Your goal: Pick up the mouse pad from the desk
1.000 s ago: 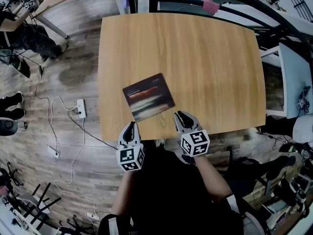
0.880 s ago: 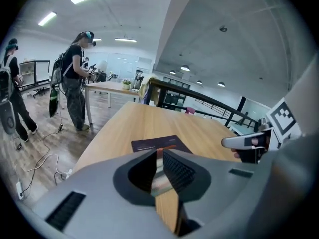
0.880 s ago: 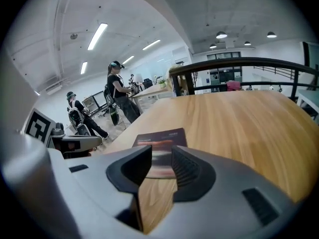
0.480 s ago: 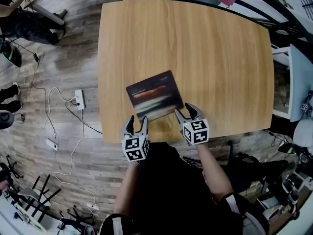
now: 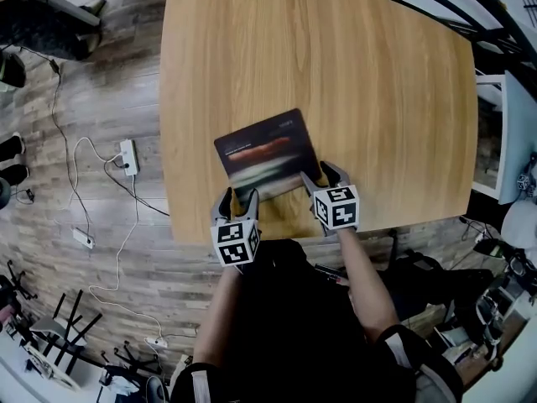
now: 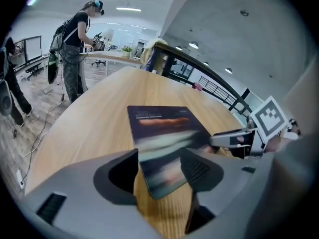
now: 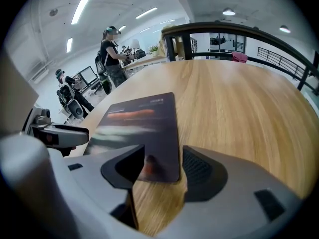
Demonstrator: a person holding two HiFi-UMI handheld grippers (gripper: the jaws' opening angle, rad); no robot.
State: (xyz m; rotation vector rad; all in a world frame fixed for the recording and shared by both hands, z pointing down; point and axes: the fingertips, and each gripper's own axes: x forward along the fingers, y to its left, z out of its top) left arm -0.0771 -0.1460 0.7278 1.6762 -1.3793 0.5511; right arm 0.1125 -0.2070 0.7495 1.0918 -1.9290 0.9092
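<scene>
Reaching for the mouse pad (image 5: 267, 158), you have both grippers at its near long edge, one at each end. The pad lies flat on the tabletop (image 5: 377, 99), turned slightly so that its long axis runs across you, with the left end closer to your body than the right.

Your left gripper (image 5: 237, 198) sits at the pad's near-left corner. In the left gripper view its jaws stand wide apart, and that corner of the pad (image 6: 164, 138) pokes into the gap between them, touching neither jaw as far as I can see.

Your right gripper (image 5: 321, 177) is at the pad's near-right corner. Its jaws are also spread wide, with the corner of the pad (image 7: 142, 128) lying between them and nothing clamped.

Neither hand is clearly closer; both are already at the pad. What matters, I judge, is that each gripper's jaws flank a corner sideways while the pad itself is thin and flat. To pinch it, one jaw would probably have to get under the edge, so tilt or roll before you close.
</scene>
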